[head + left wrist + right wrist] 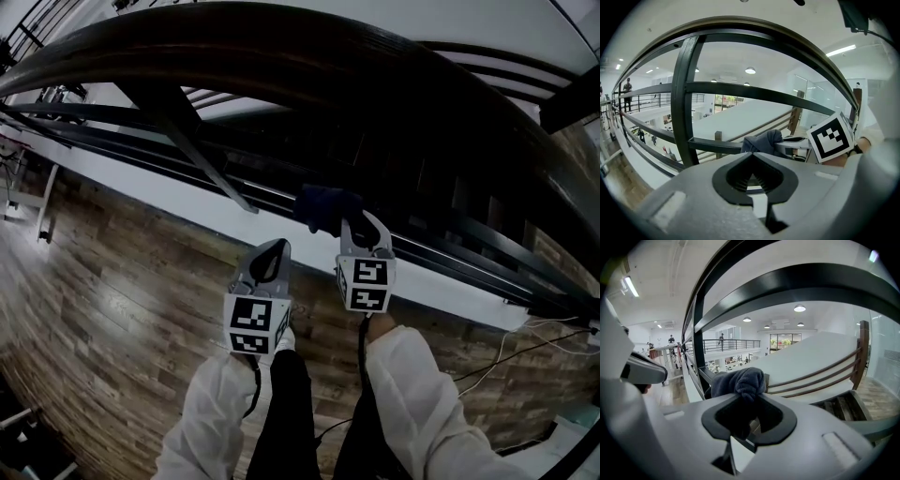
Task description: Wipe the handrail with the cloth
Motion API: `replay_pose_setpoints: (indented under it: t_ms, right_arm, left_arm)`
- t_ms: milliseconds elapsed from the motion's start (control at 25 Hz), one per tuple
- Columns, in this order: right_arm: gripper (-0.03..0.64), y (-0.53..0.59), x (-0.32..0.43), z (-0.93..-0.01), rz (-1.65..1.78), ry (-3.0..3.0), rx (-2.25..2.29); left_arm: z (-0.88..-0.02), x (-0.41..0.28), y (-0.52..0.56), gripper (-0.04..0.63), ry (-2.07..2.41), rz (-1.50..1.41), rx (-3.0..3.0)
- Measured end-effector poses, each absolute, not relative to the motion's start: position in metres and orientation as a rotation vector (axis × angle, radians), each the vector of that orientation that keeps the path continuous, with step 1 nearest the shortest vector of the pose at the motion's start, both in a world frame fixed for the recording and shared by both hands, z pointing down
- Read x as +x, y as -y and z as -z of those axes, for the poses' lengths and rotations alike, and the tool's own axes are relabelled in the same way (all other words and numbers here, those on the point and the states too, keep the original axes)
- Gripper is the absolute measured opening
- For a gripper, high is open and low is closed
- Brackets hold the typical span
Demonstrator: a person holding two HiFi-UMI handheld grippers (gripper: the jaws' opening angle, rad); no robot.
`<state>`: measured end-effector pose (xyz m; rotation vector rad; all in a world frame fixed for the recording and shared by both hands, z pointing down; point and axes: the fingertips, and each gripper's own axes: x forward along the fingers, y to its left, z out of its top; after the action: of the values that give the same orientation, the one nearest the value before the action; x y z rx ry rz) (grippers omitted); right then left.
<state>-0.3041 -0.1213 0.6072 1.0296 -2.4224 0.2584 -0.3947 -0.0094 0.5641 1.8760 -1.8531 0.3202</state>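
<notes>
Dark blue cloth (739, 380) below the dark curved wooden handrail (309, 56)
Fingers of my right gripper (362, 228) pinch it; the left gripper (270, 255) is clenched on nothing. Rubbing that handrail could tug the cloth free.

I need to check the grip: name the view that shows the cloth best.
The right gripper view: the cloth sits central and close, pinched in the right gripper. The left gripper view shows it smaller and off-centre; the head view shows only a dark lump.
</notes>
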Motion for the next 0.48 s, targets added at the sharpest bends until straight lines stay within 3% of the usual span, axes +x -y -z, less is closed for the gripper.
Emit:
replay_pose_setpoints:
  t_ms: [480]
  right_arm:
    - [0.075,0.132,-0.221,-0.601,-0.258,2.383,1.077]
  left_arm:
    - [-0.557,-0.314,0.036,0.0,1.782,-0.335,1.982]
